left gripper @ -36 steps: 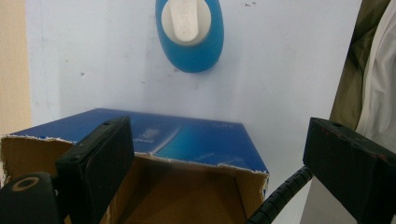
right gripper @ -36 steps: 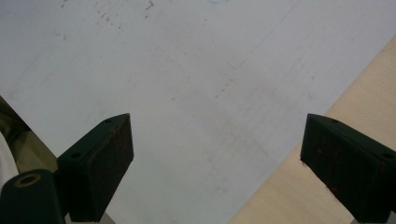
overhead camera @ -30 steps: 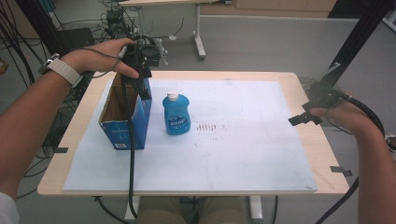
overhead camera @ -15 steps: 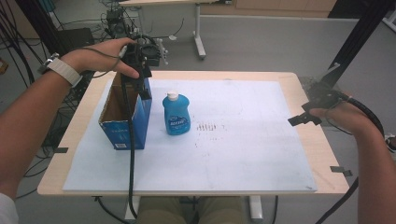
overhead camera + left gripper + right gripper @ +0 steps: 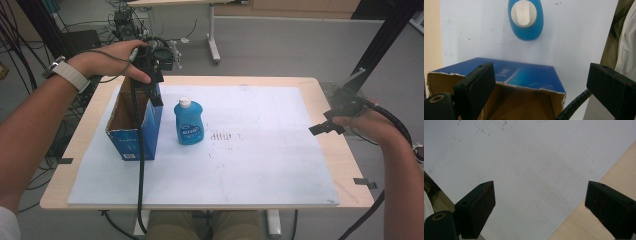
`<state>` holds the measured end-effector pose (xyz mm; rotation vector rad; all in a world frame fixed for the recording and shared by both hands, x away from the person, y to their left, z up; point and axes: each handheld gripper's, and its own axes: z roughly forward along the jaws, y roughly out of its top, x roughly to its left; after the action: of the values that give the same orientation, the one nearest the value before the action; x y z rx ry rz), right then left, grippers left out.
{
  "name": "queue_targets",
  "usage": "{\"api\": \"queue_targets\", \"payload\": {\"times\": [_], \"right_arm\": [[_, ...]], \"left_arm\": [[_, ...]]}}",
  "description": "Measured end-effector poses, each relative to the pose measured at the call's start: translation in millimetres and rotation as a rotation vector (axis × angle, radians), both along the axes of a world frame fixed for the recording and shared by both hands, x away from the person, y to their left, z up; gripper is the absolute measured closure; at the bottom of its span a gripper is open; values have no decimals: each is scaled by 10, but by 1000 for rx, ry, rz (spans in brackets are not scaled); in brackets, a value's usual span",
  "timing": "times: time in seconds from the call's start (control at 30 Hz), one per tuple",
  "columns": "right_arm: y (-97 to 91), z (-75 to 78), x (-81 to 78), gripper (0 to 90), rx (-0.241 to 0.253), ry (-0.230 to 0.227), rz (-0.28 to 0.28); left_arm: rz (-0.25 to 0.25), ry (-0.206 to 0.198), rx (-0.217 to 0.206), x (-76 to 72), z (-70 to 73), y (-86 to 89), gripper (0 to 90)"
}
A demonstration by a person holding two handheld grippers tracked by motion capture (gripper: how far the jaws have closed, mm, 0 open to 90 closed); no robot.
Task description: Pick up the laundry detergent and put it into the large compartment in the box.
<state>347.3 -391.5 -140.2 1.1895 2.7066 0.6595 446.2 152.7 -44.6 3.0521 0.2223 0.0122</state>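
Observation:
An open-topped blue cardboard box (image 5: 131, 131) stands at the left of the white sheet (image 5: 260, 160). A blue soap bottle (image 5: 189, 122) with a white cap stands upright just right of it. My left gripper (image 5: 150, 82) hovers over the box's far end, open and empty. In the left gripper view its jaws stand wide apart above the box (image 5: 506, 87), with the bottle (image 5: 526, 20) beyond. My right gripper (image 5: 332, 120) hangs open over the table's right edge. The right gripper view looks down between its spread jaws (image 5: 541, 212) at bare sheet and wood.
The wooden table (image 5: 335, 165) shows around the sheet, with dark tape marks at its edges. Faint scuff marks (image 5: 225, 136) lie mid-sheet. A black cable (image 5: 140, 170) trails from the left gripper across the box. Table legs and cables stand on the floor beyond.

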Motion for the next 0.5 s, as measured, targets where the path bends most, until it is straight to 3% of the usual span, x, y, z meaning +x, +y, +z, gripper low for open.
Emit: {"api": "queue_targets", "payload": {"times": [0.5], "right_arm": [[-26, -9, 2, 96, 5, -1, -2]], "left_arm": [[18, -4, 8, 31, 51, -126, 84]]}}
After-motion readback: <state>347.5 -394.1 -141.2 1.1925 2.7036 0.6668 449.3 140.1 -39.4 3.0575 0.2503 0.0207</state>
